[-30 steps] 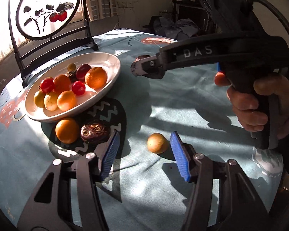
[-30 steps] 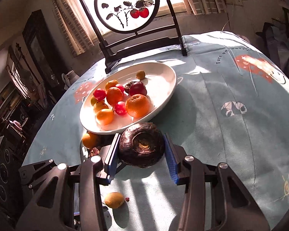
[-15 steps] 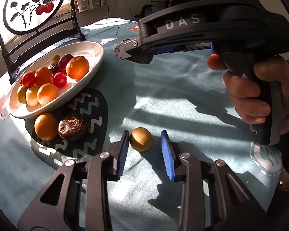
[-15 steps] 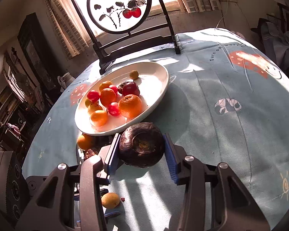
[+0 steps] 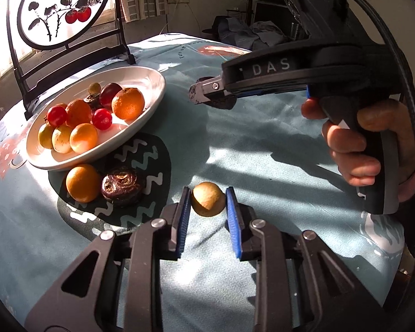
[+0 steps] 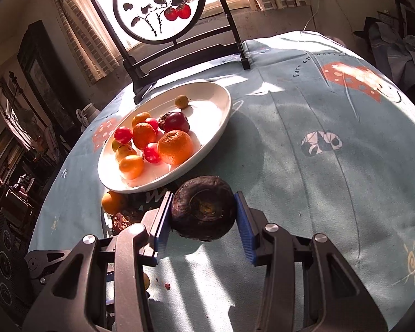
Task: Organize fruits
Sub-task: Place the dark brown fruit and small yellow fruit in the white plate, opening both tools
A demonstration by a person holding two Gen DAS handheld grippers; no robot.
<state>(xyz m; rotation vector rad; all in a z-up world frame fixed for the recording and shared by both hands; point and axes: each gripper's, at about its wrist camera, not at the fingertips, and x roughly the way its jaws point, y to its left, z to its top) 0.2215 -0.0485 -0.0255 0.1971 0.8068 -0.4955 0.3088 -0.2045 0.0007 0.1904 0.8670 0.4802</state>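
A white oval plate (image 5: 152, 94) (image 6: 221, 116) holds several oranges, red and yellow small fruits. An orange (image 5: 83, 182) and a dark brown fruit (image 5: 121, 185) lie on the cloth just below the plate. My left gripper (image 5: 207, 204) has closed its blue pads around a small tan round fruit (image 5: 207, 202) on the table. My right gripper (image 6: 203, 213) is shut on a large dark brown fruit (image 6: 203, 211) and holds it above the table near the plate's near rim; it also shows in the left wrist view (image 5: 207, 94).
A black stand with a round painted screen (image 6: 157, 5) stands behind the plate. The table has a light blue printed cloth (image 6: 332, 144). A small red scrap (image 6: 167, 285) lies on the cloth near the left gripper.
My left gripper moved forward around the tan fruit and narrowed its jaws onto it. The right gripper kept its hold on the dark fruit and shifted slightly toward the plate.
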